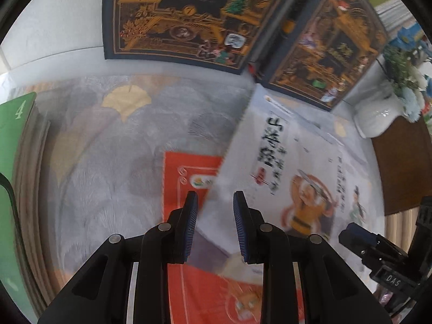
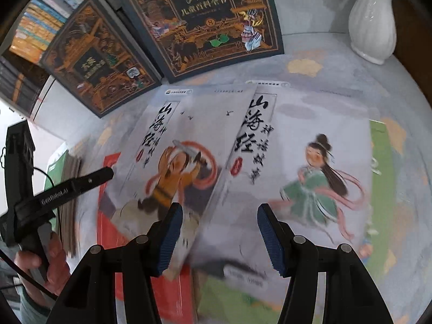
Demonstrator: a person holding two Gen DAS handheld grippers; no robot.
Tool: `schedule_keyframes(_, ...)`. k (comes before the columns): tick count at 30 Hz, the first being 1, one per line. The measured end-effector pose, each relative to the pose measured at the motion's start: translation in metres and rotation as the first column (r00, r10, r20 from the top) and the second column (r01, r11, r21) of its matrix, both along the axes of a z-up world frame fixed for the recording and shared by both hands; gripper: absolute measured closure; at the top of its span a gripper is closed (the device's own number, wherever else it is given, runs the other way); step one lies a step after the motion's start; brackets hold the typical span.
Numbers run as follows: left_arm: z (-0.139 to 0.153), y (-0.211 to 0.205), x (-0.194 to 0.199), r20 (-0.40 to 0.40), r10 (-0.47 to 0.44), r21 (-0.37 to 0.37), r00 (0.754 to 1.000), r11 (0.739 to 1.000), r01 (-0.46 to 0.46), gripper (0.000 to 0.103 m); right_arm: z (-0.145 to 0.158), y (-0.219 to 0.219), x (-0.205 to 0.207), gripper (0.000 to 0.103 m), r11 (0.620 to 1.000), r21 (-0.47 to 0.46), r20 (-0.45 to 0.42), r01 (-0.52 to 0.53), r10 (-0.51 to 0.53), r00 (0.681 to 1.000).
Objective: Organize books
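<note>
2 encyclopedias [image 2: 205, 21] propped at back | vase [image 2: 372, 24] right of them | 2 storybooks [image 2: 183, 156] side by side in front, overlapping | workbook [image 1: 189, 178] under left storybook

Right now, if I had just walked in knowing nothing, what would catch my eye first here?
Two pale picture books, one showing a warrior in orange and one a girl in green, lie overlapping mid-table on the grey cloth, between the open fingers of the right gripper. Behind them stand two dark ornate gold-patterned encyclopedia volumes, with a white ribbed ceramic vase at the far right.
</note>
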State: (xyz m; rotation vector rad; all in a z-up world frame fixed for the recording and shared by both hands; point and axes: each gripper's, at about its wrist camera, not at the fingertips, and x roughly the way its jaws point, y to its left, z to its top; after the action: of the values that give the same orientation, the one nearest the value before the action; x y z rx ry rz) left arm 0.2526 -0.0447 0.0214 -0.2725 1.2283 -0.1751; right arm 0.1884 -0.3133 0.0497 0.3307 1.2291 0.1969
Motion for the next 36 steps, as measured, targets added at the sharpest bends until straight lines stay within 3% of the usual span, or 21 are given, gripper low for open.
schedule_keyframes(7,-0.005,-0.006,0.004,0.002,-0.033,-0.052,0.999,0.998,0.033,0.072,-0.005,0.019,0.019,0.045,0.998,0.045,0.026,-0.05,0.049,0.998)
schedule_keyframes(12,-0.002,-0.003,-0.031,-0.006,-0.014,-0.052,1.0,0.999,0.014,0.071,-0.005,0.028,0.004,0.045,0.995,0.047,0.019,-0.084,0.083,0.996)
schedule_keyframes(26,-0.006,-0.012,-0.243,-0.124,0.02,-0.136,0.992,0.99,-0.037,0.072,-0.013,0.015,-0.158,0.045,0.969,0.04,-0.104,-0.244,0.247,0.963)
schedule_keyframes(34,-0.005,-0.017,-0.294,-0.107,0.076,-0.133,0.991,0.987,-0.09,0.072,-0.015,-0.014,-0.212,0.045,0.959,-0.034,-0.139,-0.28,0.273,0.952)
schedule_keyframes(36,-0.006,-0.018,-0.3,-0.101,0.084,-0.135,0.991,0.986,-0.097,0.072,-0.017,-0.019,-0.222,0.051,0.97,-0.049,-0.124,-0.239,0.231,0.965)
